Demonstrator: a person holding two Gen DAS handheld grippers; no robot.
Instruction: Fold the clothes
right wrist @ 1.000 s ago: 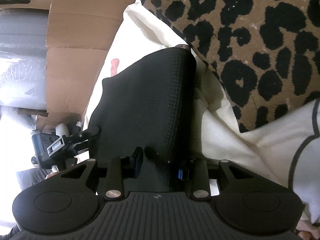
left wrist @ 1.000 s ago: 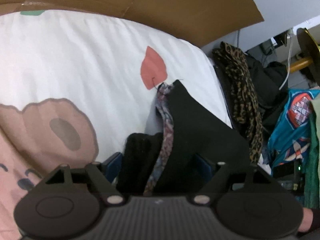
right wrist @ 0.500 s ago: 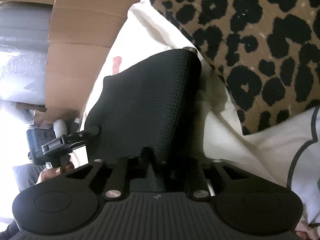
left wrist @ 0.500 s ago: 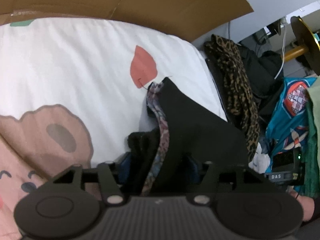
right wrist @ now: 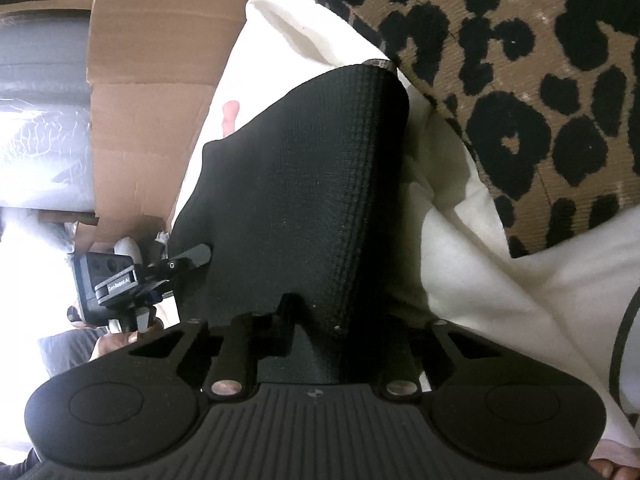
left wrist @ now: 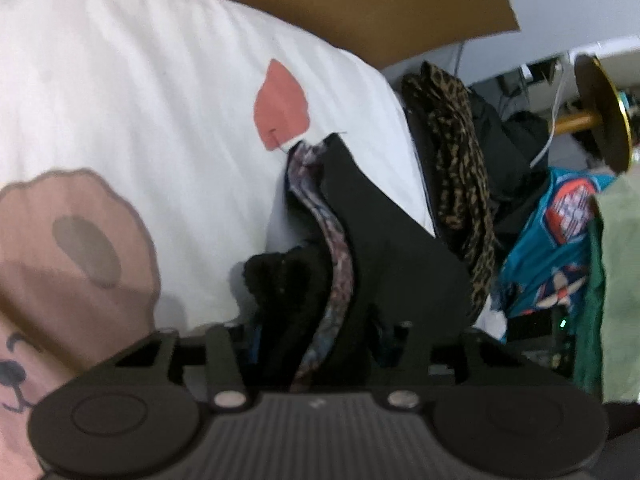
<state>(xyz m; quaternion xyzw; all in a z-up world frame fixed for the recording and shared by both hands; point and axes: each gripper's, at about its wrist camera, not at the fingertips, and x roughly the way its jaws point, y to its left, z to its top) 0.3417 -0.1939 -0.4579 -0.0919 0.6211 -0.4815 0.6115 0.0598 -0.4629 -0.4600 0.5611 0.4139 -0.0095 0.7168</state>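
A black garment [left wrist: 392,248] with a patterned inner layer [left wrist: 340,264] lies bunched on the white bedspread [left wrist: 140,92]. It rises between the jaws of my left gripper [left wrist: 316,340], which are closing and pinch the folded edge. In the right wrist view the same black garment [right wrist: 304,184] stretches away from my right gripper [right wrist: 320,320]. Those jaws are closing too, and the cloth gathers into a narrow pinch between them and covers most of the fingers. The left gripper's camera housing [right wrist: 108,280] shows at the garment's far left edge, held by a hand.
The bedspread carries pink prints [left wrist: 280,108]. A cardboard sheet [left wrist: 360,4] stands behind the bed. Leopard-print fabric [right wrist: 520,80] lies close on the right, over white cloth [right wrist: 520,280]. More clothes are heaped beside the bed [left wrist: 560,232].
Both pairs of jaws have narrowed onto the black garment, and the cloth now bunches tighter between them. Neither hand has shifted much.
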